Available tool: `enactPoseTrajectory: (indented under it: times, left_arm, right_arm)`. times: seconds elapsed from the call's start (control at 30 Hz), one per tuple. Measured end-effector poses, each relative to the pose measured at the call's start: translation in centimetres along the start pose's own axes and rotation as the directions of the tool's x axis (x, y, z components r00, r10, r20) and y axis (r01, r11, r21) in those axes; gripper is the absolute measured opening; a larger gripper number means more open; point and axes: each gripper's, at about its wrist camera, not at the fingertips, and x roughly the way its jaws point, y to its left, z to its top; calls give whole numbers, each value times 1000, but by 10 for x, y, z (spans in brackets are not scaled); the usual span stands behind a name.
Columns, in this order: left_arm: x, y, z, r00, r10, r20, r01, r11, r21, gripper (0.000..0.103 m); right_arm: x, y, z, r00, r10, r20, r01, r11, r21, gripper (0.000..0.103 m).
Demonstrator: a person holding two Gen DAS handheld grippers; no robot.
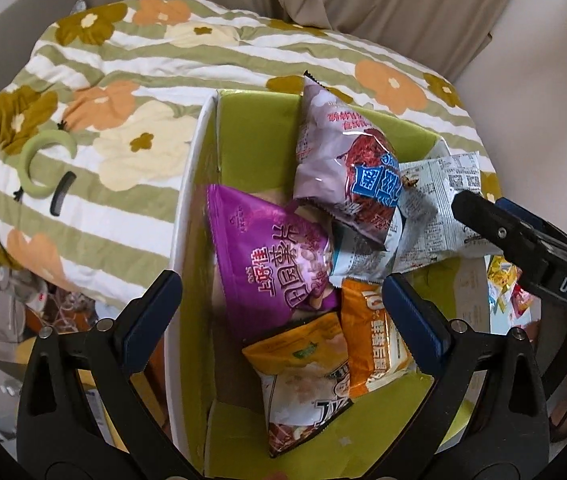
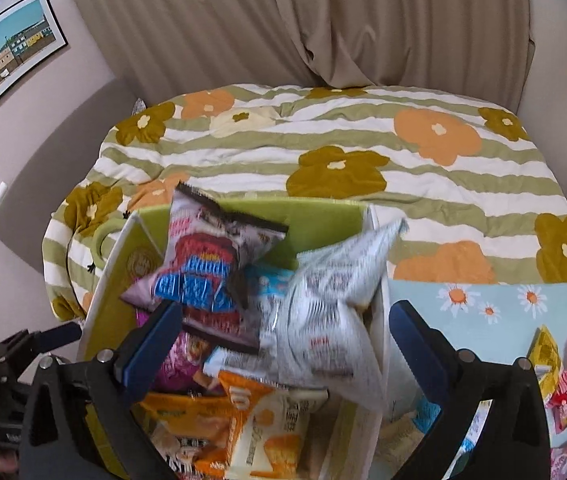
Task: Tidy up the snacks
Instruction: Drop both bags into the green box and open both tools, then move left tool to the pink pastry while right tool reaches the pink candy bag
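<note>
A green-lined white box (image 1: 187, 184) sits on a floral bedspread and holds several snack bags: a purple chip bag (image 1: 271, 260), a lilac bag with a blue label (image 1: 343, 160), a white printed bag (image 1: 431, 216) and orange bags (image 1: 367, 336). My left gripper (image 1: 283, 312) is open above the box. My right gripper (image 2: 283, 340) is open over the box; the white bag (image 2: 323, 312) lies blurred between its fingers, not gripped. In the left wrist view the right gripper's finger (image 1: 523, 240) reaches in beside the white bag.
The floral striped bedspread (image 2: 363, 152) surrounds the box. A green ring (image 1: 43, 160) and a black comb (image 1: 63, 194) lie left of the box. A light blue daisy box (image 2: 483, 312) and loose pink and yellow packets (image 2: 563, 368) lie to the right. Curtains hang behind.
</note>
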Motion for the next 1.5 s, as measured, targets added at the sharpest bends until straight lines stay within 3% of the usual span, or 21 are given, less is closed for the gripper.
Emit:
enactPoseTrajectory:
  times: [0.2,0.5,0.73,0.93,1.23,1.5]
  left_arm:
    - [-16,-4,-4,1000,-4,13,3,1000,31,100]
    - [-55,-41,-25,997,-10,81,7,999,39,100]
    - [-79,-101,-58,991,-27,128,23,999,26,100]
    - [-89,-162,-88,988,-47,149,41,998,44,100]
    - [-71,-249,-153,994,-47,103,43,998,35,100]
    - [-14,-283,-206,1000,-18,-6,18,998,-58,100]
  right_arm:
    - [-19,5,-4,1000,12,4,-12,1000,1,103]
    - [-88,-4,-19,996,27,83,-25,999,-29,103]
    - [-149,-54,-42,990,23,137,-21,1000,-20,103]
    - [-195,-105,-70,987,-36,155,39,999,-18,103]
    - [-232,-184,-122,983,-103,149,103,995,8,103]
    - [-216,-245,-174,993,-93,78,88,993,74,103]
